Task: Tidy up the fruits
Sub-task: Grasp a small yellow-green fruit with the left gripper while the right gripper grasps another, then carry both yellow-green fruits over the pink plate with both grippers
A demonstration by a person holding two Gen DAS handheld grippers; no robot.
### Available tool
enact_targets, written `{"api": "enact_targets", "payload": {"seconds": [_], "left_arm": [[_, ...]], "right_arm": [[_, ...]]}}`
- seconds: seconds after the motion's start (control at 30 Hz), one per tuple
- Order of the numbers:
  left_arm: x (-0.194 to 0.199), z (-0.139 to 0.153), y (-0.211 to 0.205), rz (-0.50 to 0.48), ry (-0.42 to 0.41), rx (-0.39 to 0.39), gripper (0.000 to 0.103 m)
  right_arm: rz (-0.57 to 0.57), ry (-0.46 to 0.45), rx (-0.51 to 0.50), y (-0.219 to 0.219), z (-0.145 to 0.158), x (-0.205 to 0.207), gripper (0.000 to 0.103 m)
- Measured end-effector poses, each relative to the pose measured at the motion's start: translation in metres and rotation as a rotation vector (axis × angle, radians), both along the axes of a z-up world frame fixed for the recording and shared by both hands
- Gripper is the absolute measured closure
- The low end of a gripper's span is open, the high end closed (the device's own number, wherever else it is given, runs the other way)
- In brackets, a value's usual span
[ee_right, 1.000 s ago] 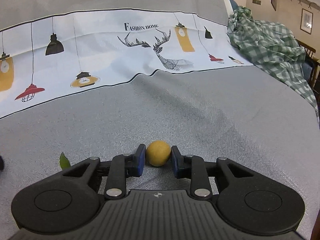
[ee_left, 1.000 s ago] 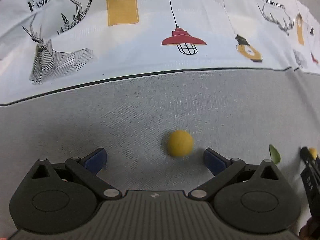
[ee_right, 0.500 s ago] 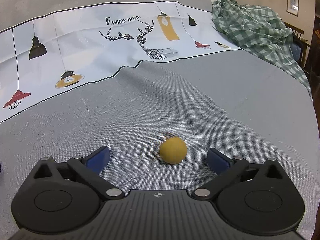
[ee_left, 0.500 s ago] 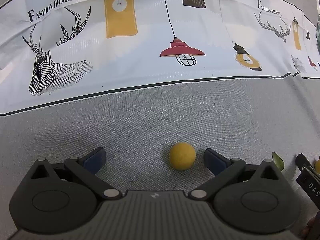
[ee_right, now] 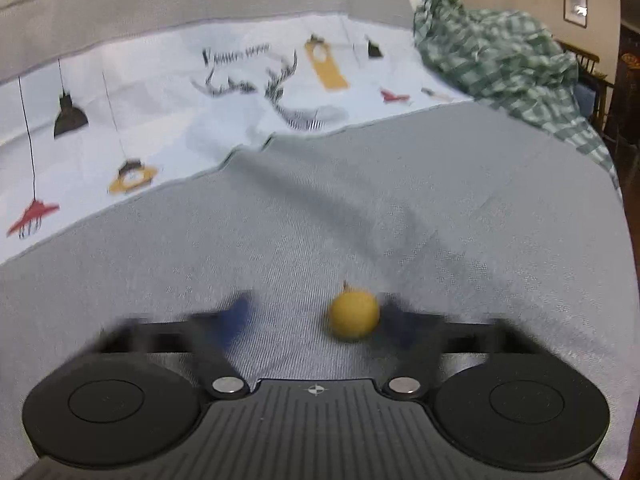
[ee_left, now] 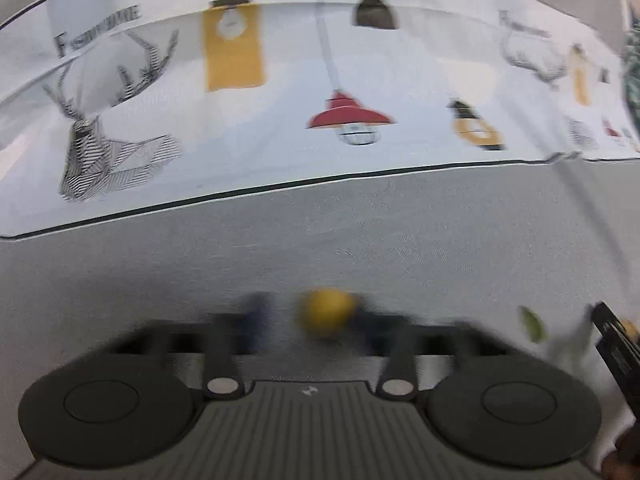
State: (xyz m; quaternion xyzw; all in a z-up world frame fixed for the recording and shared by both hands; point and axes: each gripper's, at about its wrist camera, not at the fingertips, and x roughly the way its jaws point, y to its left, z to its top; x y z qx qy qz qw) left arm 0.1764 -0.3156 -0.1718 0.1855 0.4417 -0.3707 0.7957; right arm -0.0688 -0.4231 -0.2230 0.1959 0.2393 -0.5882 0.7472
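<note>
Grey woven cloth carries both pieces of fruit, and neither has left it, so I judge the task to be at its very start. The left tool point(ee_left: 312, 318) has its jaws closing around a small round yellow fruit point(ee_left: 326, 316). The fruit sits between the blurred blue pads, close against the right-hand one, with a gap showing on the other side. The right tool point(ee_right: 316, 316) is likewise closing on a second yellow fruit with a short stem point(ee_right: 354, 314). That fruit lies just beside the right-hand pad and well apart from the left-hand one, so no firm hold shows on either side. A loose green leaf point(ee_left: 532, 322) lies on the cloth between the two tools. Beyond them lie a white printed cloth with lamps and deer point(ee_left: 280, 120) and a crumpled green checked cloth point(ee_right: 500, 60). No bowl, basket or tray appears in either view, so where the fruits belong cannot be told. Gripping, lifting and placing both remain to be done.
</note>
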Motion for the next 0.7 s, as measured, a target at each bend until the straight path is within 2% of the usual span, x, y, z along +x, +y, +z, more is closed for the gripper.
{"api": "enact_targets", "payload": {"seconds": [0.4,0.57,0.7], "left_arm": [[-0.013,0.026,0.015,0.016,-0.005,-0.023,0.077],[-0.037,0.063,0.051,0.025,-0.043,-0.04,0.077],[-0.065,0.098,0.102,0.062,-0.045,-0.056,0.077]], "right_arm": [[0.078,-0.08,-0.025,0.004,0.008,0.001,0.076],[0.187,-0.108,-0.077,0.022,0.024,0.003,0.076],[0.256,-0.118,-0.05,0.044,0.051,-0.01,0.076]]}}
